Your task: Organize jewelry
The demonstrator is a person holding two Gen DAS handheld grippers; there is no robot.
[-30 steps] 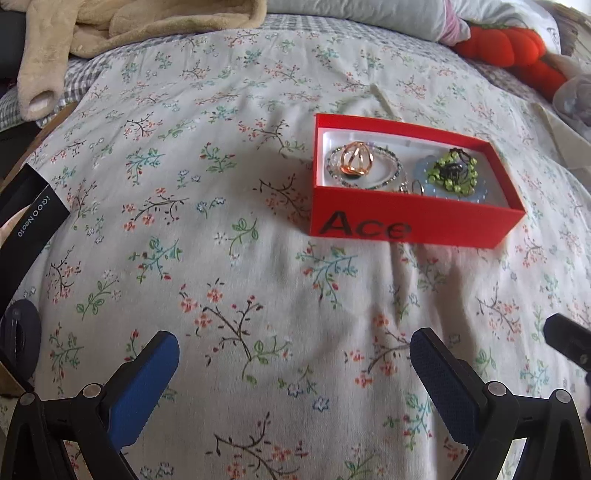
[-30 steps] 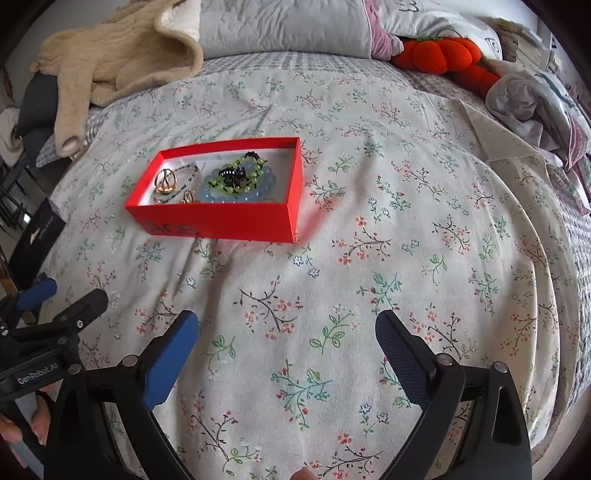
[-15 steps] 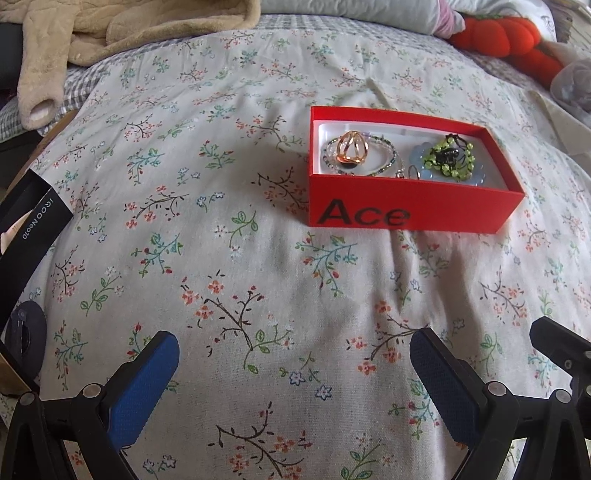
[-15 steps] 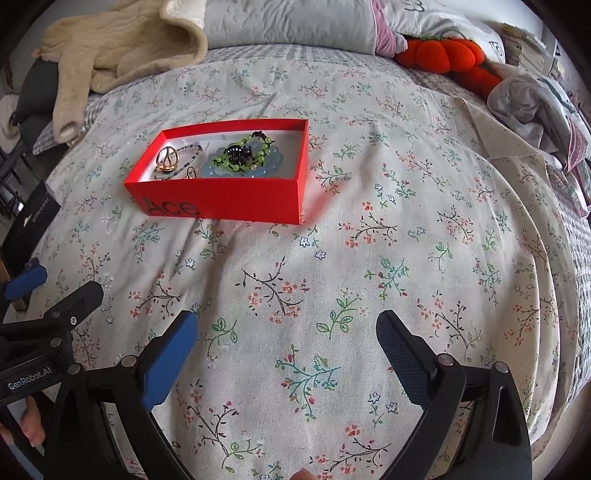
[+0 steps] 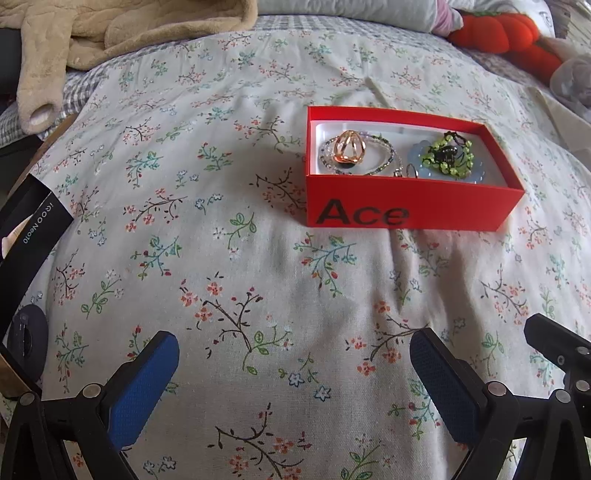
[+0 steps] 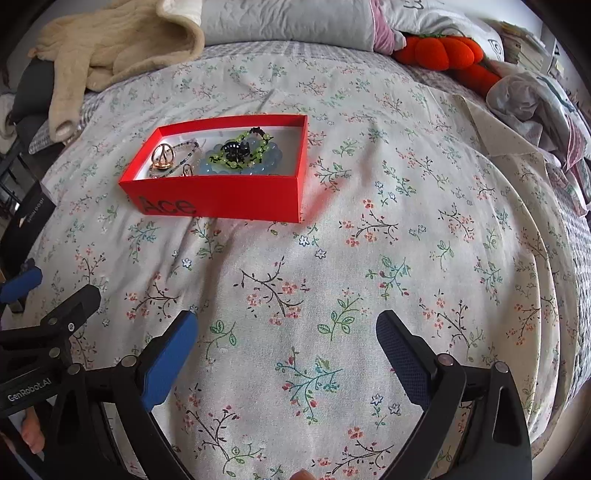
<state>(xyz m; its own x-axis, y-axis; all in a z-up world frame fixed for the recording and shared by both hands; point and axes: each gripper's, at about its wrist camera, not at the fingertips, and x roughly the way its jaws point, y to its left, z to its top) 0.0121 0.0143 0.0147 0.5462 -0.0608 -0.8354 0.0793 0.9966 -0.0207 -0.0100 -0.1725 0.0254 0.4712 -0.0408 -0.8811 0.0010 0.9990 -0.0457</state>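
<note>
A red box marked "Ace" sits on the floral bedspread. Inside lie a gold cage-shaped ring on a beaded bracelet, a small silver ring, and a green bead bracelet with a black piece on a pale blue bracelet. My left gripper is open, well short of the box, with nothing between its blue pads. My right gripper is also open and holds nothing, in front of the box's right end.
A beige fleece garment lies at the far left. Orange plush pumpkins and crumpled clothing sit far right. A black "iQOO Neo10" box stands at the bed's left edge.
Both grippers have drawn back and slightly up from the box, so it sits a little higher in both views. Their jaws stayed open; the jewelry has not moved.
</note>
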